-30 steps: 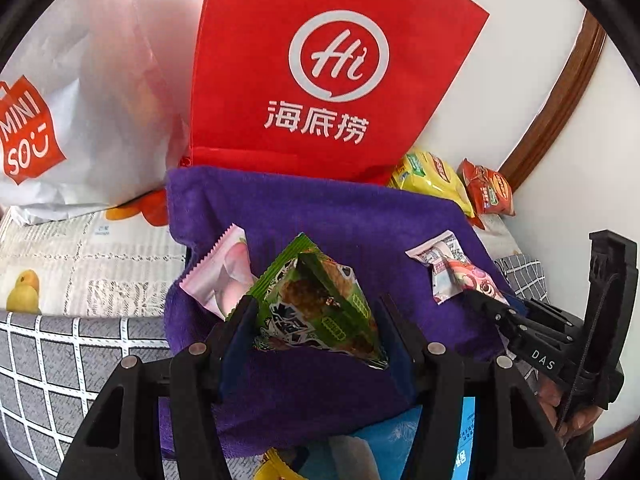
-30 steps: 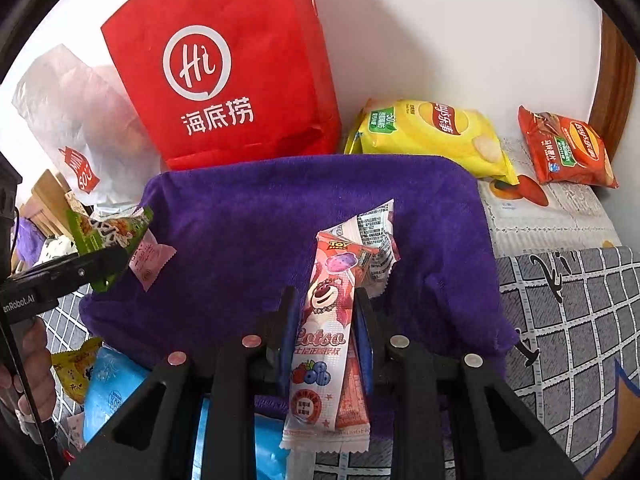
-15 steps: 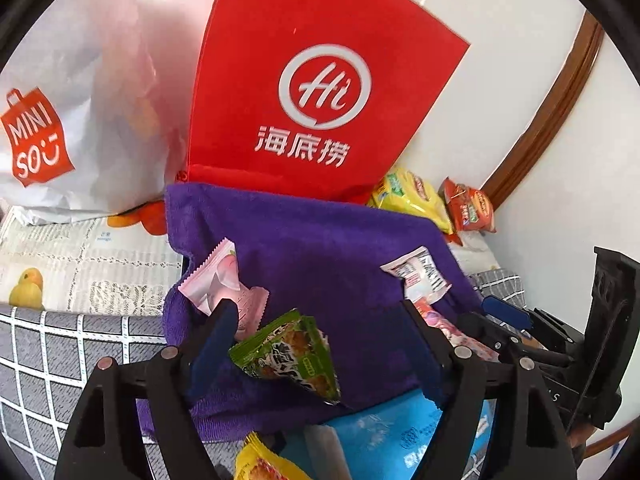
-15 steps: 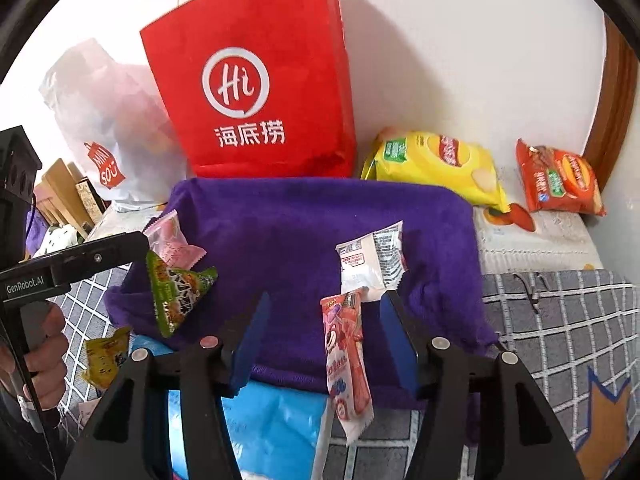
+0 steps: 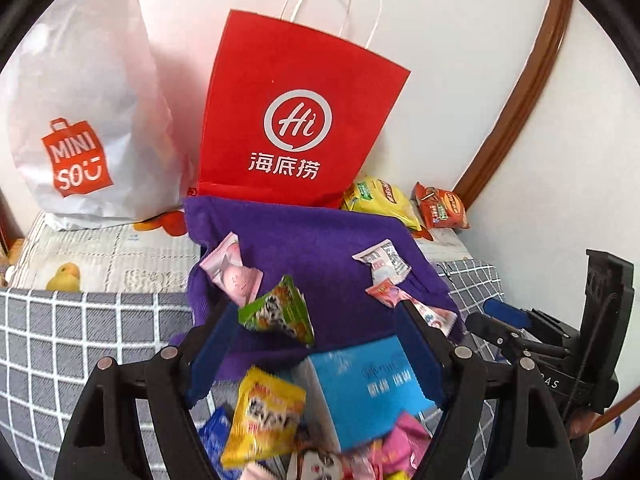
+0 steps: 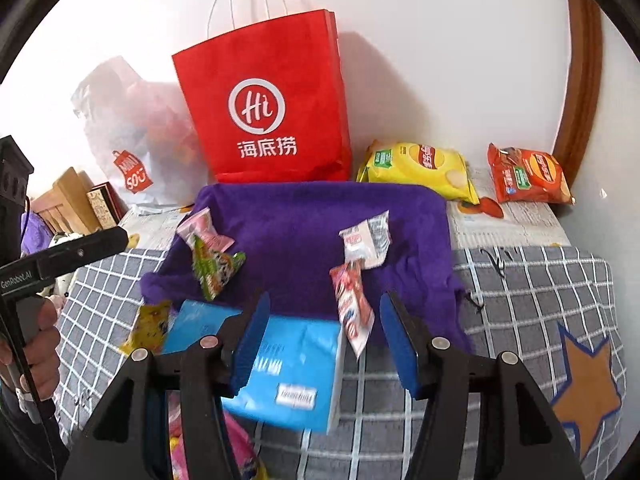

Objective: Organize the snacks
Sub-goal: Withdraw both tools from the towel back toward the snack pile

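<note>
A purple cloth (image 5: 320,240) (image 6: 296,232) lies on the bed in front of a red paper bag (image 5: 296,120). On it are a pink packet (image 5: 232,274), a green triangular packet (image 5: 280,314) (image 6: 214,270), a white packet (image 5: 384,262) (image 6: 366,240) and a long red-pink packet (image 6: 352,308) at its front edge, slightly blurred. My left gripper (image 5: 316,344) hangs open above and behind the green packet, touching nothing. My right gripper (image 6: 324,344) is open too, with the long packet lying beyond its blue pads (image 6: 250,340).
A blue box (image 5: 360,384) (image 6: 288,368) and a heap of small snacks, among them a yellow packet (image 5: 266,416), lie just below the grippers. Yellow (image 6: 416,168) and orange (image 6: 528,176) chip bags sit at the back right. A white plastic bag (image 5: 80,120) stands back left.
Both grippers opened and let go: the green packet and the long red-pink packet now rest on the cloth. Both grippers drew back and upward, bringing the blue box and snack heap into view.
</note>
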Demonstrator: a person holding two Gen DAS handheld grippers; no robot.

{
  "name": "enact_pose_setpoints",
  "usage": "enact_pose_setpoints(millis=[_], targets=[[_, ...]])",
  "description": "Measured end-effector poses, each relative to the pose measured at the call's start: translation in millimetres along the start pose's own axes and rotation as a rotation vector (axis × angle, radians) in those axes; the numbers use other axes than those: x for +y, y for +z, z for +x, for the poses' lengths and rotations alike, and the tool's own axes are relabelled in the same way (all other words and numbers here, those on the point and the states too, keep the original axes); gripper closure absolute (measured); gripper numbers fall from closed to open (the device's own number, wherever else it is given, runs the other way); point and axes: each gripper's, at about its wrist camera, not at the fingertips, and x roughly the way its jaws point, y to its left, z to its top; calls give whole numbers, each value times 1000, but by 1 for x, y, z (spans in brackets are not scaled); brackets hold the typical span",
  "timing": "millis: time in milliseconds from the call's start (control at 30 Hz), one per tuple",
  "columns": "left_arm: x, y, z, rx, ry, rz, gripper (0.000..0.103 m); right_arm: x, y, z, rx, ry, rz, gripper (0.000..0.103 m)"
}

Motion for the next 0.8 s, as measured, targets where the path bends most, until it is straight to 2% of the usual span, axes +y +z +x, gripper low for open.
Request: enact_pose_setpoints(millis=[433,567,800], targets=[[19,-41,-59,-27,43,-43,24,30,-51,-36,21,11,-13,46],[26,-54,-70,-28,32,-68,24,36,-69,-39,43,27,-10,46],[34,-71,-82,-23,42,-96,24,50,-96,-31,118,122,32,46]])
